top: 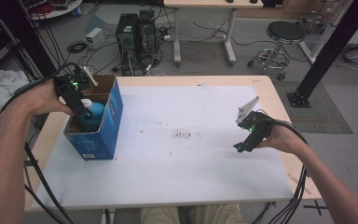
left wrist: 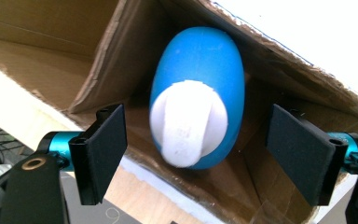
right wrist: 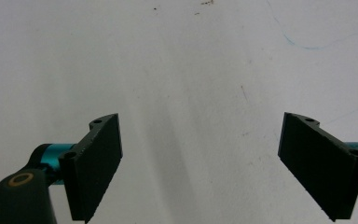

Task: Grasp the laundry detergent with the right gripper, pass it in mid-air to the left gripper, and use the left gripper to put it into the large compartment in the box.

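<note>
The left gripper [left wrist: 196,154] hangs, jaws apart, over the blue bottle [left wrist: 198,79] in the cardboard box [top: 112,109]. It looks smooth, rigid and probably slippery; grip its white cap [left wrist: 189,123]. The right gripper [right wrist: 200,163] idles with jaws apart.

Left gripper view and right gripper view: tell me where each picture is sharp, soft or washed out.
Left gripper view: the blue oval bottle with a white cap in the brown cardboard box is slightly soft, the cap nearly washed out, and the top right corner is blown white. Right gripper view: the white table sheet is evenly bright, with faint shadows, and the black pads look fairly crisp.
</note>
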